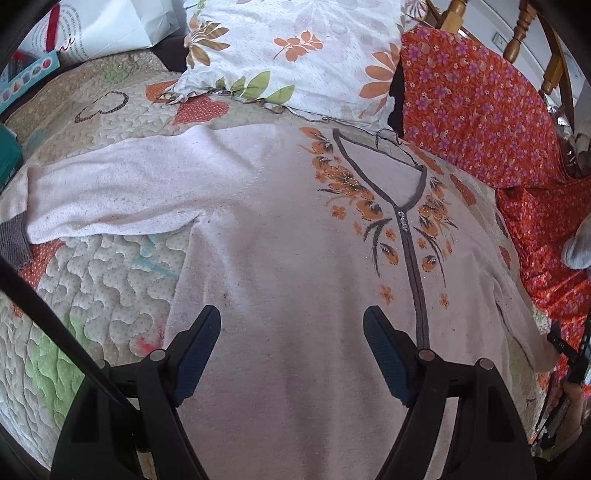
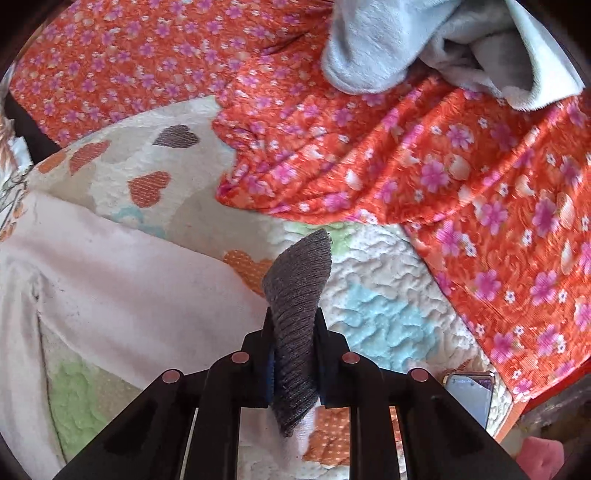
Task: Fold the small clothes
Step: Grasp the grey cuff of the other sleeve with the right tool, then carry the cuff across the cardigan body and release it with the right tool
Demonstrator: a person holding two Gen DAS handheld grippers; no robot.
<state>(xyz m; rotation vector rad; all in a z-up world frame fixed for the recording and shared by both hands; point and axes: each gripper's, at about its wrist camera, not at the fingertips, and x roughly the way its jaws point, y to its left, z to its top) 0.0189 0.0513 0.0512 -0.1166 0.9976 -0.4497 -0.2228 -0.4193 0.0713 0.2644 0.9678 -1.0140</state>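
Note:
A pale pink sweater (image 1: 280,236) with orange flower print and a grey zip placket lies flat, front up, on a quilted bedspread (image 1: 110,280). Its one sleeve (image 1: 122,199) stretches out to the left and ends in a grey cuff (image 1: 14,240). My left gripper (image 1: 291,332) is open and empty, just above the sweater's lower body. My right gripper (image 2: 293,325) is shut on the grey ribbed cuff (image 2: 299,291) of the other sleeve (image 2: 122,295). The cuff stands up between the fingers. The right gripper shows at the left wrist view's right edge (image 1: 569,354).
A floral pillow (image 1: 295,55) lies beyond the sweater's collar. An orange flowered cloth (image 2: 424,158) covers the right side, with a light blue towel (image 2: 424,44) on it. A phone (image 2: 469,395) lies near the bed's edge. A wooden chair (image 1: 524,33) stands behind.

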